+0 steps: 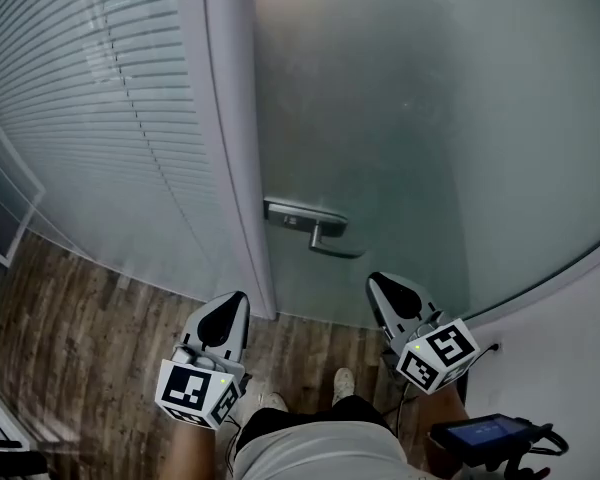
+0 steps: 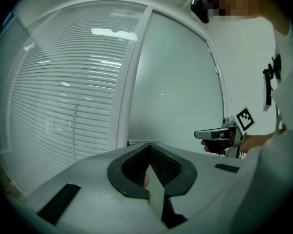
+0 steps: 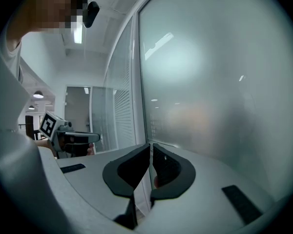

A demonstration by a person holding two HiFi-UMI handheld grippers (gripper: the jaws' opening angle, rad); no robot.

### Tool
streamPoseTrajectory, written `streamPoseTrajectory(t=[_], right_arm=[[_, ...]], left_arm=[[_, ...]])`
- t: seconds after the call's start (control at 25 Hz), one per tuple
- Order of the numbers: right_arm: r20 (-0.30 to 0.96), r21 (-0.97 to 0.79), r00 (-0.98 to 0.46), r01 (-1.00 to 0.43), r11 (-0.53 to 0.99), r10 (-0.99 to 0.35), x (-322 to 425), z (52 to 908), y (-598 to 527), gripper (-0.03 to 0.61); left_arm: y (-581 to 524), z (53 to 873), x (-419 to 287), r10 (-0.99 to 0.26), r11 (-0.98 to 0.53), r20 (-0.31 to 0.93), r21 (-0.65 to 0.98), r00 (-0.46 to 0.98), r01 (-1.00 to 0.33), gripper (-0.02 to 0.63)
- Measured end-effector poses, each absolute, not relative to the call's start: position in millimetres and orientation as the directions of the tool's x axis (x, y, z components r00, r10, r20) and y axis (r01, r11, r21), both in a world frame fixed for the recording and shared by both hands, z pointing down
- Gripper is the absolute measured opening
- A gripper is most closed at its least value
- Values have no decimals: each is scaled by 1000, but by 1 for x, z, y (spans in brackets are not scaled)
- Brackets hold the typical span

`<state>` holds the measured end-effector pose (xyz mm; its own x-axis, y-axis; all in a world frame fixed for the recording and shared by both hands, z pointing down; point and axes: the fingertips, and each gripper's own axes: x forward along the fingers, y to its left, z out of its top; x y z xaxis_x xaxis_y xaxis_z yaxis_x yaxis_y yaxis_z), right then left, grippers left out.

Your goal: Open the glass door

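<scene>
Side by side, left gripper (image 1: 236, 302) and right gripper (image 1: 378, 282) point forward roughly level, each with fingers (image 3: 124, 174) closed together, both empty.

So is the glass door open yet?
Not yet. Done: nothing so far; the glass door looks shut against its white frame. In hand: the left gripper and right gripper both point toward the door, jaws together and empty, neither touching the handle. Left: probably reach the handle, press it down and swing the door open.
</scene>
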<state>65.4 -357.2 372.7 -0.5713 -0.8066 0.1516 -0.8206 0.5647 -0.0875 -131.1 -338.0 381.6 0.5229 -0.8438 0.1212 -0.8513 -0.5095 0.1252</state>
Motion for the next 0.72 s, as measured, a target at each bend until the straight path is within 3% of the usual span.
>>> streamPoseTrajectory(t=[0.16,0.44,0.72], right_arm=[[194,-94,-600,-799,594,-776,86,388,-390,9],[323,-52,-629,-758,650,-708,91,426,-416,103],[472,34,-599,-721,692,-647,88,464,-432,138]], left_arm=[[-360,380,-106,-864,-474,126,117,487,-872,-1],[-367,390,-85,-870,-450,171,113,463,-886,-1],[-362,398,-82,-863,-444,210,118,460,-888,0]])
